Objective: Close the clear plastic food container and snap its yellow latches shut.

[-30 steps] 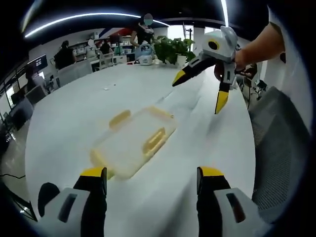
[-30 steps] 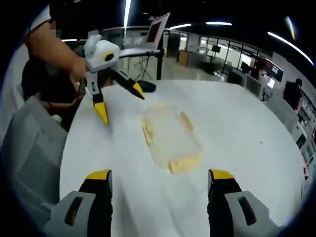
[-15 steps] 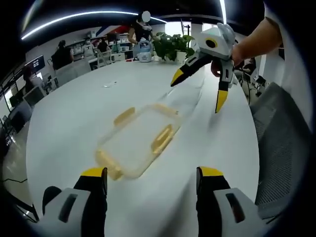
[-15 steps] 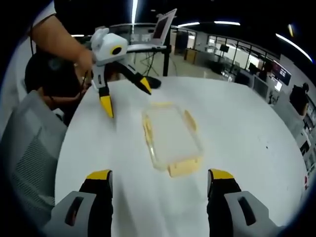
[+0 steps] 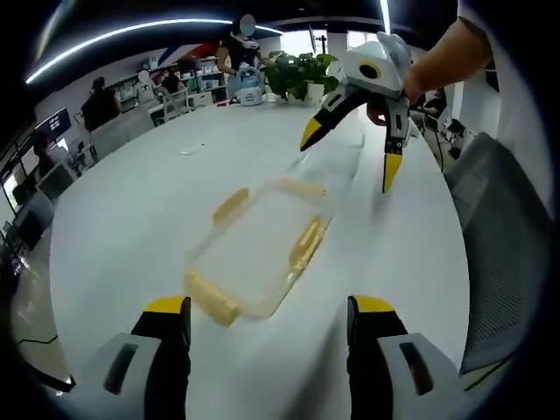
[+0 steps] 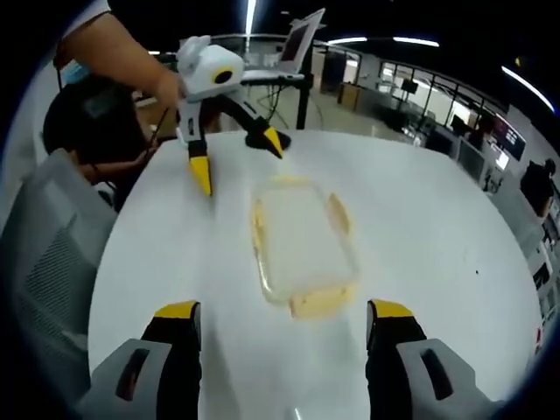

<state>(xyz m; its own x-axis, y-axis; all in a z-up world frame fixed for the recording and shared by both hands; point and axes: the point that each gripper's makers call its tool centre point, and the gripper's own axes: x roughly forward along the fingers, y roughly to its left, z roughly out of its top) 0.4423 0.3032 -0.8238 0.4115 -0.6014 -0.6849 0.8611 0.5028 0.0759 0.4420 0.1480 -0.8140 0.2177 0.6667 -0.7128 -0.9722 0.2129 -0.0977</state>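
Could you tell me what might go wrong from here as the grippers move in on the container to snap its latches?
1. The clear container sits loose on the smooth white table, and both the left gripper and the right gripper are open and apart from it, so pressing a latch with one gripper may slide it.
2. The yellow latches look splayed outward; a misaligned lid could stop them snapping.

Over the last second we see both grippers draw in on the clear container [image 5: 260,251]. In the left gripper view, the right gripper [image 5: 350,162] has sunk slightly toward the counter [image 5: 131,201] beyond the container's far end. In the right gripper view, the left gripper [image 6: 238,163] now hangs nearer the far latch [image 6: 289,181].
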